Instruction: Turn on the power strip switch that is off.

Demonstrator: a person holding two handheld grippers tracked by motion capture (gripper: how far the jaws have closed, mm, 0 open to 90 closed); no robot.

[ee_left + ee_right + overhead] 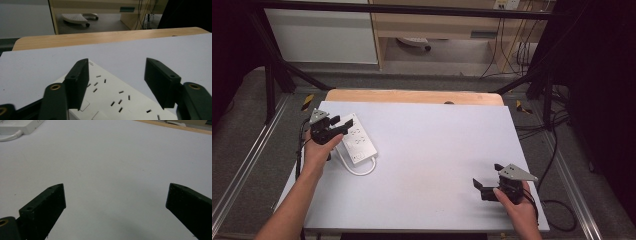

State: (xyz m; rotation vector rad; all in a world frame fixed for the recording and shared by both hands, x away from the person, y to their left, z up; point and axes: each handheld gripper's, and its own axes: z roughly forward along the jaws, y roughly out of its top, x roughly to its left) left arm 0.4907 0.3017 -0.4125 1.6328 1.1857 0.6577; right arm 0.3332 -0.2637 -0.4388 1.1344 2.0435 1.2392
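Note:
A white power strip (358, 141) lies at the left of the white table top (437, 150), its white cable (357, 171) looping by its near end. My left gripper (339, 126) hovers open over the strip's far end. In the left gripper view the two jaws of my left gripper (116, 62) stand wide apart, with the power strip (112, 97) and its slots below and between them. My right gripper (487, 176) is open near the front right of the table, with nothing between its jaws. The right gripper (116, 187) faces bare table, the power strip (20, 126) far off.
A wooden table edge (412, 96) shows beyond the white top. Black frame posts (272, 75) stand at the back corners. Cables (557, 150) trail on the floor to the right, and a light wooden cabinet (437, 30) stands behind.

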